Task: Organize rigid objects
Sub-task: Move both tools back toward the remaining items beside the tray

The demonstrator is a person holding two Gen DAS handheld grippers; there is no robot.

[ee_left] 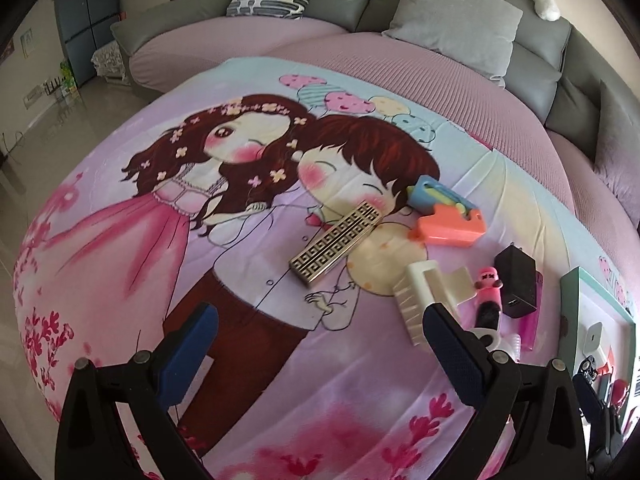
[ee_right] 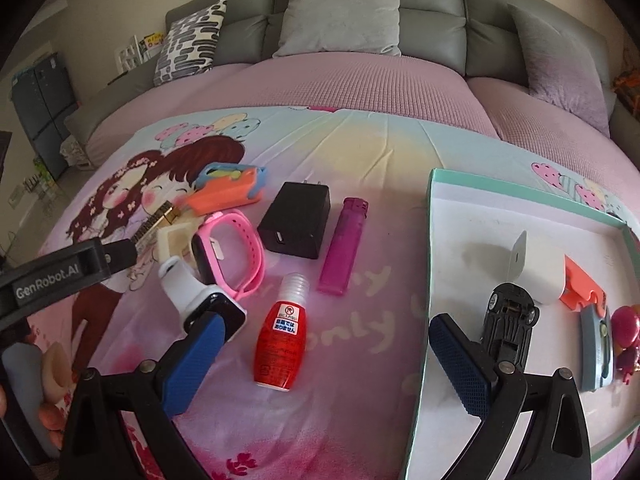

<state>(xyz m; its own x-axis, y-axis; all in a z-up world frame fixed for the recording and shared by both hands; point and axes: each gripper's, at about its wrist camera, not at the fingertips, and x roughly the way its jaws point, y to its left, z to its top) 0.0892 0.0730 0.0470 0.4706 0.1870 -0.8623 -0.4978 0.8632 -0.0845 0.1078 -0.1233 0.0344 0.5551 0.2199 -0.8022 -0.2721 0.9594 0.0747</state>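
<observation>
Both grippers hang wide open over the cartoon blanket [ee_right: 352,148], holding nothing. Between the right gripper's [ee_right: 324,344] fingers lies a red bottle [ee_right: 278,344]; past it, a purple lighter [ee_right: 342,248] and black charger [ee_right: 296,226]. Its right finger hides part of a black toy car [ee_right: 508,316] inside the tray [ee_right: 430,216], where a white piece, orange piece and other items, cut off at the edge, are hard to make out. The left gripper [ee_left: 320,332] faces a patterned brass bar [ee_left: 336,246]; its right finger covers part of a cream comb-like part [ee_left: 416,292].
</observation>
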